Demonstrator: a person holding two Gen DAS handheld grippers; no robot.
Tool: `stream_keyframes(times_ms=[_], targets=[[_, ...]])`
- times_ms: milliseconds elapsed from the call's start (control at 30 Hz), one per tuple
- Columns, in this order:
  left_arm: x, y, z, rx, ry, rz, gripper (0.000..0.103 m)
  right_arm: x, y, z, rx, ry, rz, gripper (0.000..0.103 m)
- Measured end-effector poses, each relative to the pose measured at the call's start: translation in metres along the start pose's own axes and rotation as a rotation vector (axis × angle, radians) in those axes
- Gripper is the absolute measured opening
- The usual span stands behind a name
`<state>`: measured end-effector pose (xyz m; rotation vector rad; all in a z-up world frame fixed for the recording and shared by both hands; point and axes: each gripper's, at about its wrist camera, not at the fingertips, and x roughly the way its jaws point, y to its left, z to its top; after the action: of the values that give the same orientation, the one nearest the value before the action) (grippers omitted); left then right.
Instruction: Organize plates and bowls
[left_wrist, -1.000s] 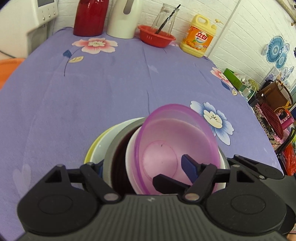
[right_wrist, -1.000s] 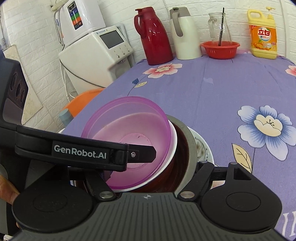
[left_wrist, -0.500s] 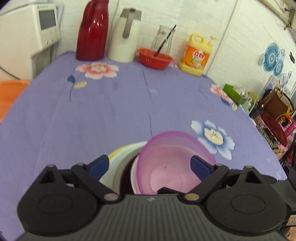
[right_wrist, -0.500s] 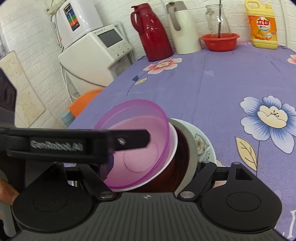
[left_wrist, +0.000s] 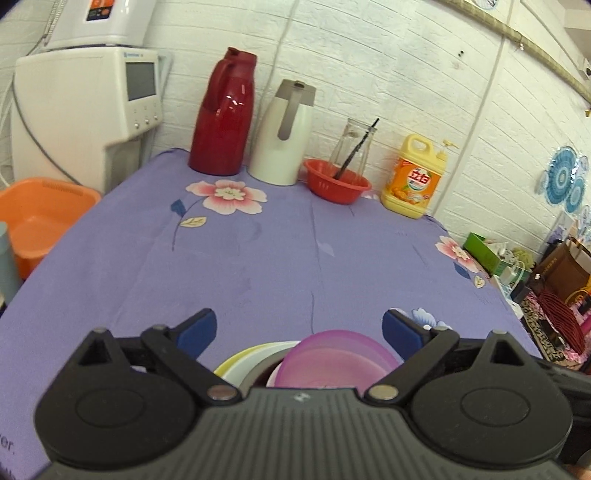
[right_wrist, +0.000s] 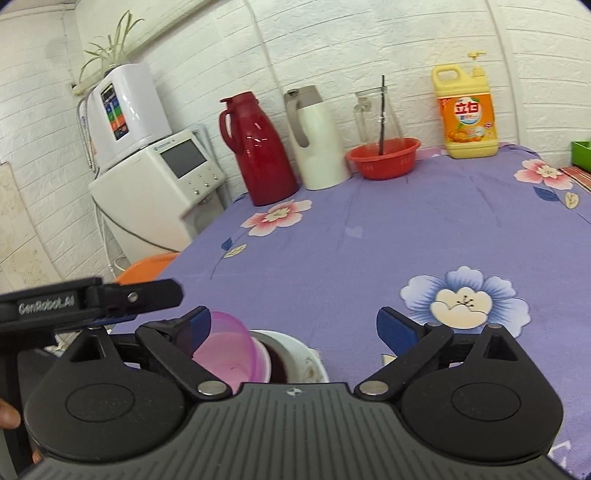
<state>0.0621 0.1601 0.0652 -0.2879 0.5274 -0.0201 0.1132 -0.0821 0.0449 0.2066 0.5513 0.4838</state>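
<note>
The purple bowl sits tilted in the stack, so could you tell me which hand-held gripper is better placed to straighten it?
Probably the left hand-held gripper: the purple bowl lies centred below its opening, empty jaws, while it sits off towards the right hand-held gripper's left finger.

A stack of nested bowls (left_wrist: 295, 363) sits at the near edge of the bench (left_wrist: 280, 258), just below and between the fingers of the left tongs (left_wrist: 299, 328). The top bowl (right_wrist: 229, 350) leans tilted inside the bowls under it. In the right wrist view the stack lies toward the left finger of the right tongs (right_wrist: 293, 325), and the left tongs reach in from the left above it.

Along the far edge of the bench, against the wall, stand from left to right a thermos jug (left_wrist: 221, 114), a second jug (left_wrist: 282, 134), a small basin (left_wrist: 338, 181) with a glass carafe (left_wrist: 352, 147) behind it, and a detergent bottle (left_wrist: 415, 177). A water dispenser (left_wrist: 85, 110) stands off the bench's far left corner, with a tub (left_wrist: 37, 218) before it.
</note>
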Motion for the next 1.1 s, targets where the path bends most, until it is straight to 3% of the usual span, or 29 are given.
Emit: stream_keyframes(times_ms=[400,567,1100], targets=[[-0.033,-0.025,-0.032,0.027,-0.022,0.093,0.095,-0.032,-0.009,-0.016,0.038,-0.007,-0.074,0.103],[-0.042,-0.035,-0.051,0.076,-0.004,0.101,0.096,-0.037,-0.007,-0.034,0.06,0.071,-0.189,0.103],[-0.059,-0.035,-0.101,0.098,0.046,0.162,0.096,-0.057,-0.006,-0.078,0.038,0.095,-0.171,0.103]])
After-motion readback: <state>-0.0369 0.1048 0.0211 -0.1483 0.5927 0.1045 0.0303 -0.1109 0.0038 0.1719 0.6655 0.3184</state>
